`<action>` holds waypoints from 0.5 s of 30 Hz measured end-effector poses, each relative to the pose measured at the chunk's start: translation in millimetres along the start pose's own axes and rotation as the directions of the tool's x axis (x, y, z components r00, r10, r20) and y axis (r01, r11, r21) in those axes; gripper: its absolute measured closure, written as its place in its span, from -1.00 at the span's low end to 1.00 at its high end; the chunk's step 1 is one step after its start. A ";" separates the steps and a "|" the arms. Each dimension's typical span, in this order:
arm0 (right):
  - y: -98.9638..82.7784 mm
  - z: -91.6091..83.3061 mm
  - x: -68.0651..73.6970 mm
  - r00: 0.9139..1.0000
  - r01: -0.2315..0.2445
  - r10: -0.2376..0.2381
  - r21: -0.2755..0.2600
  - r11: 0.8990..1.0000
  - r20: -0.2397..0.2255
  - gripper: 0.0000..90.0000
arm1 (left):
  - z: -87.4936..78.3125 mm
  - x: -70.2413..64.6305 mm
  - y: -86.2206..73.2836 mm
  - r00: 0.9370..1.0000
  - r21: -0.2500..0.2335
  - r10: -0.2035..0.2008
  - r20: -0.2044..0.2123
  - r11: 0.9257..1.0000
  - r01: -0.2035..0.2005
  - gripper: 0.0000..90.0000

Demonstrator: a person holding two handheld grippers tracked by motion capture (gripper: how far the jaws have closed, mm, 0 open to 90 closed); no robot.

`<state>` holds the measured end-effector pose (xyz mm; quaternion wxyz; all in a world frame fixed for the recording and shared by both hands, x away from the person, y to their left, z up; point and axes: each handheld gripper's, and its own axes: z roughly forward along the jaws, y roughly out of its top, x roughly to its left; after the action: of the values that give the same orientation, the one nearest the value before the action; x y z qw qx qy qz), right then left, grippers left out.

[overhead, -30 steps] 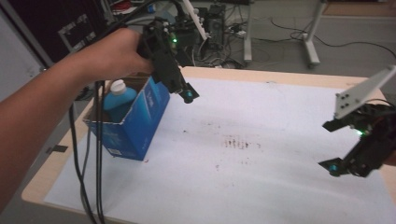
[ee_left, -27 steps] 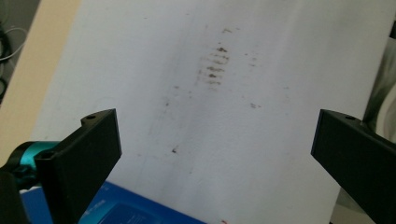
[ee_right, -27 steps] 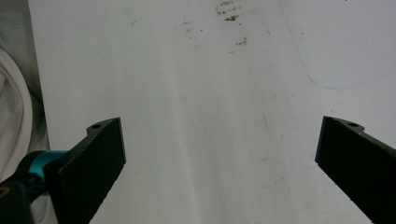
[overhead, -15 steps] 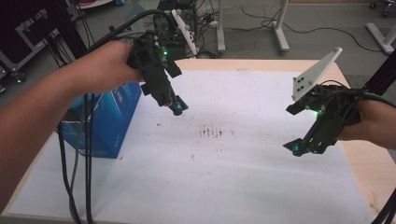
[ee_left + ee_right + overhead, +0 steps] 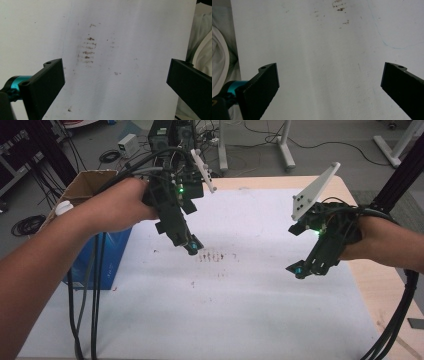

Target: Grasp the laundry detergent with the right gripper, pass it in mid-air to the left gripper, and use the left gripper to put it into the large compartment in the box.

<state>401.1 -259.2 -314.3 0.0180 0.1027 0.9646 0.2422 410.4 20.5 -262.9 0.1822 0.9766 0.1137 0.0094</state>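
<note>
A white sheet (image 5: 235, 290) covers the table, with a patch of brown stains (image 5: 216, 256) near its middle. My left gripper (image 5: 190, 246) hangs just left of that patch, above the sheet, jaws wide apart and empty. In the left gripper view the stains (image 5: 88, 50) lie ahead between the open jaws of the left gripper (image 5: 116, 80). My right gripper (image 5: 302, 269) hovers over the right part of the sheet, also open and empty. The right gripper view looks along the right gripper (image 5: 329, 82) at bare sheet, with the stains (image 5: 339, 7) at the top edge.
A blue cardboard box (image 5: 102, 257) with open flaps stands at the table's left edge, a white cap (image 5: 64, 208) poking out of it. Cables hang from both grippers. The bare wooden table edge (image 5: 372, 295) shows at right. Desk legs and electronics stand on the floor behind.
Both grippers have moved toward the middle of the sheet; the left one has come away from the blue box to the stains, and the right one has come in from the right edge.
</note>
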 end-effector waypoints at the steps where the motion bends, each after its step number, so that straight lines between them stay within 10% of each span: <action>1: 0.0 0.6 0.1 1.000 0.001 -0.001 0.001 1.000 -0.001 -0.98 | 1.7 0.1 0.5 1.000 0.001 0.003 0.002 1.000 -0.003 -0.96; 15: 1.9 7.6 -0.8 1.000 0.002 -0.002 0.014 1.000 -0.010 -0.98 | 29.3 -1.2 -2.6 1.000 0.030 0.003 0.022 1.000 -0.004 -0.96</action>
<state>402.9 -254.3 -320.1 0.0128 0.1006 0.9665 0.2358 410.4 12.3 -291.1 0.1685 0.9795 0.1100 -0.0025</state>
